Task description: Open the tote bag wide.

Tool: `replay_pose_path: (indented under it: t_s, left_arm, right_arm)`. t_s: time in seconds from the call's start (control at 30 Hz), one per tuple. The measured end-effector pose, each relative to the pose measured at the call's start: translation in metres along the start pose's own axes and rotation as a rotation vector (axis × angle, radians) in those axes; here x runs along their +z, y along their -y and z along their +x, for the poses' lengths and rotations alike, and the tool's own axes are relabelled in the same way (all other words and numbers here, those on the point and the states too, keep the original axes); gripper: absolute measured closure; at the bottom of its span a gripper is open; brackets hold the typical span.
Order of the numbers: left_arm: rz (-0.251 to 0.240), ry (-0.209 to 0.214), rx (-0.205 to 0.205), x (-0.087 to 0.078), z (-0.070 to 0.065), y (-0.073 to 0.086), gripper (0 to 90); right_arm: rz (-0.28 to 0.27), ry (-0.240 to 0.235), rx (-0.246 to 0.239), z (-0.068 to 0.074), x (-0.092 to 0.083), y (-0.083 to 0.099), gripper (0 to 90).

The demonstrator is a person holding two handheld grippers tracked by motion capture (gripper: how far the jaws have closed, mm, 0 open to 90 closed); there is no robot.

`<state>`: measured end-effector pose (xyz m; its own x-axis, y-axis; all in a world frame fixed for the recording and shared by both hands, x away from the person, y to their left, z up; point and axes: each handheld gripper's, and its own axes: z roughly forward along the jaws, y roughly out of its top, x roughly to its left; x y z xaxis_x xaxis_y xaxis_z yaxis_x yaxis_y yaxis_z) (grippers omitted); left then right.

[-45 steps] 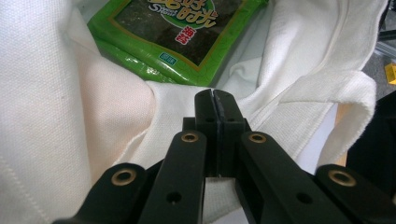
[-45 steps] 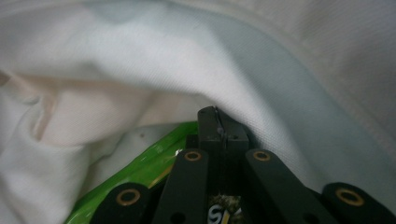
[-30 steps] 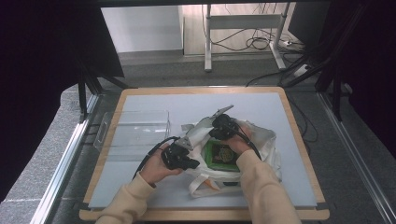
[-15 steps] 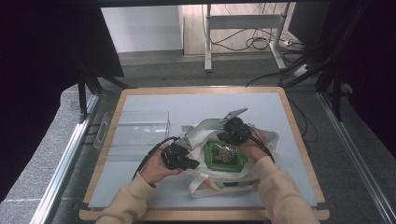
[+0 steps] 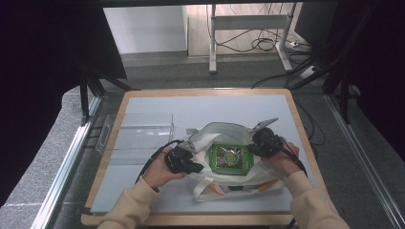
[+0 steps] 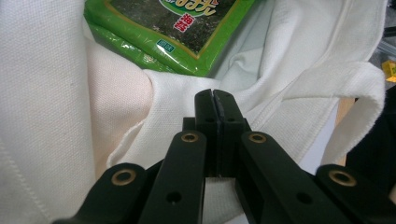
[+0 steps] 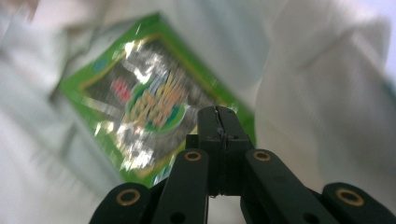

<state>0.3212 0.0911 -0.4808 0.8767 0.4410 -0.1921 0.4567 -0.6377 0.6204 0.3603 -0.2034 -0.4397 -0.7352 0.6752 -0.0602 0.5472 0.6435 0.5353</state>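
A white cloth tote bag lies open at the middle of the table, with a green snack packet flat inside it. My left gripper rests at the bag's left rim; in the left gripper view it is shut, tips against a fold of the bag, just short of the packet. Whether cloth is pinched I cannot tell. My right gripper hovers at the bag's right rim. In the blurred right gripper view it is shut and empty above the packet.
A clear plastic box stands left of the bag on the grey mat. The bag's handles trail toward the table's wooden front edge. Dark frame posts rise at both sides.
My right gripper has moved rightward and a little up, off the packet to the bag's right rim, so the packet now lies uncovered. The left gripper has stayed put.
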Motion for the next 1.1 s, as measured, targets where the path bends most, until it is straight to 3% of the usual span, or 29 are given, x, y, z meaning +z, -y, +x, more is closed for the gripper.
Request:
replay_pose_path:
  t_s: [0.37, 0.67, 0.83, 1.1]
  left_arm:
    - [0.001, 0.002, -0.003, 0.001, 0.000, 0.000, 90.0]
    - [-0.004, 0.002, -0.005, 0.002, -0.001, 0.000, 90.0]
    - [0.004, 0.000, -0.003, 0.002, -0.001, 0.000, 90.0]
    - [0.004, 0.000, -0.005, 0.002, -0.001, 0.000, 90.0]
  right_arm:
    - [0.107, -0.051, -0.056, 0.025, -0.006, 0.027, 89.5]
    - [0.158, -0.059, -0.067, 0.034, -0.009, 0.051, 89.5]
    - [0.128, -0.055, -0.069, 0.036, -0.011, 0.050, 89.5]
    - [0.021, -0.055, -0.097, 0.048, -0.017, 0.014, 89.4]
